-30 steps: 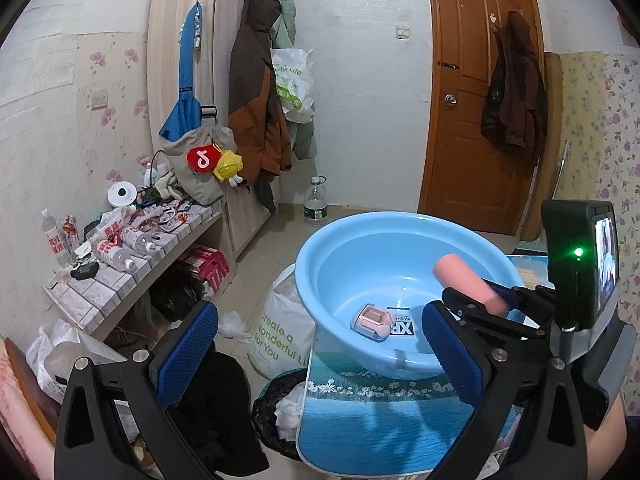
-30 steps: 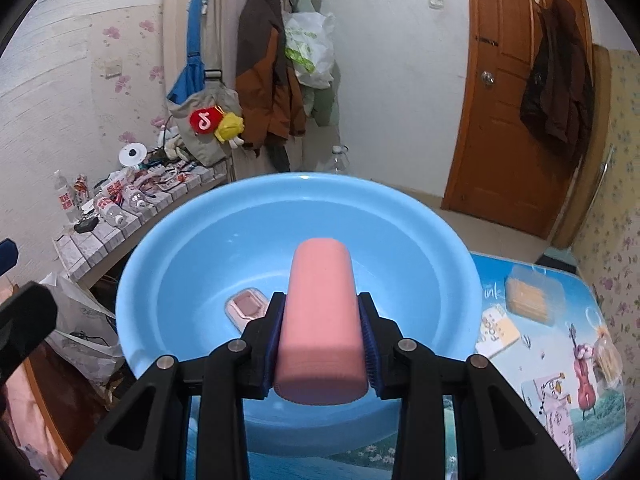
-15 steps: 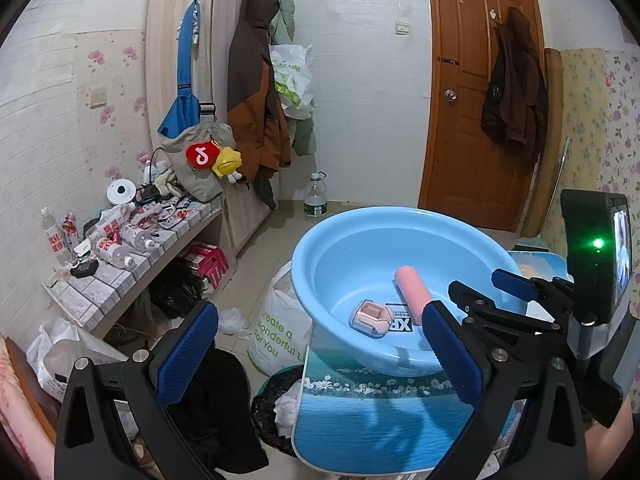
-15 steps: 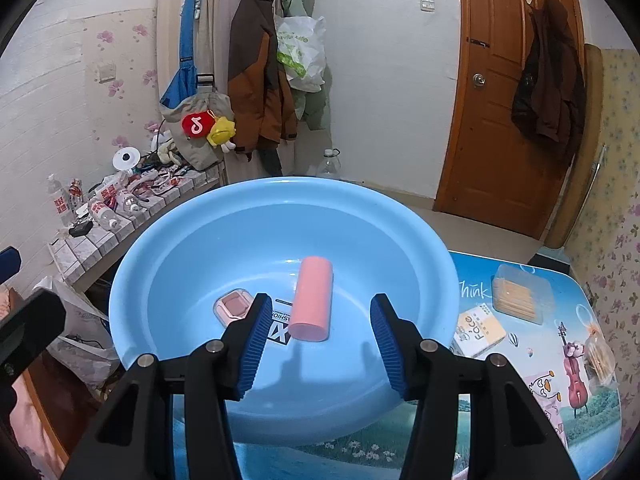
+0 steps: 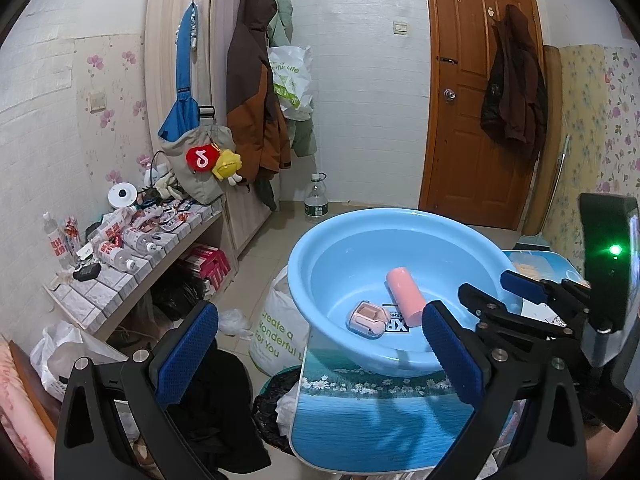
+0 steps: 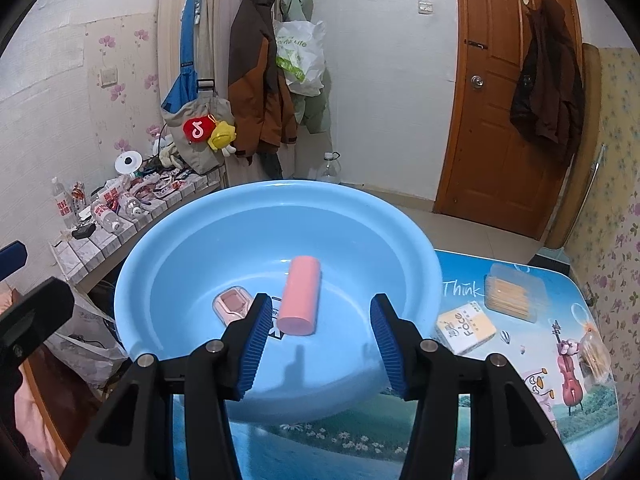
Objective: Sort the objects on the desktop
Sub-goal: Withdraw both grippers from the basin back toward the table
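a small room with floral wallpaper, a wooden door point(image 6: 508, 120) at 1 o'clock in the right wrist view and coats point(image 6: 260, 80) hanging at 12 o'clock beside a grey bag point(image 6: 198, 128). a tiled shelf point(image 6: 120, 224) at 9 o'clock is crowded with bottles and packets. a table point(image 6: 500, 420) with a printed blue cover fills the lower right, and a blue basin point(image 6: 168, 248) sits on its left end, its left side overhanging the edge.

inside the basin a pink cylinder point(image 6: 301, 295) lies on its side near the centre, one flat end turned to the camera. just beside it at 9 o'clock lies a pink case point(image 6: 234, 304), apart from the cylinder, partly hidden by the right gripper's left finger. a printed label on the basin floor shows between them.

the right gripper point(image 6: 316, 344) hangs over the near rim of the basin with its jaws spread wide and nothing between them; the cylinder lies beyond the blue pads, not touched. on the table at 3 o'clock of the basin are a yellow box point(image 6: 466, 327), a clear box of toothpicks point(image 6: 514, 293) behind it, and a snack bag point(image 6: 596, 354) near the right edge.

the left gripper point(image 5: 316, 352) is held off the table's left end, jaws wide apart and empty, with the floor, a white sack point(image 5: 276, 332) and dark bags point(image 5: 224, 392) below. in its view the basin point(image 5: 320, 248) sits at 2 o'clock, holding the cylinder point(image 5: 405, 295) and case point(image 5: 367, 317), and the right gripper point(image 5: 494, 296) reaches in from 3 o'clock.
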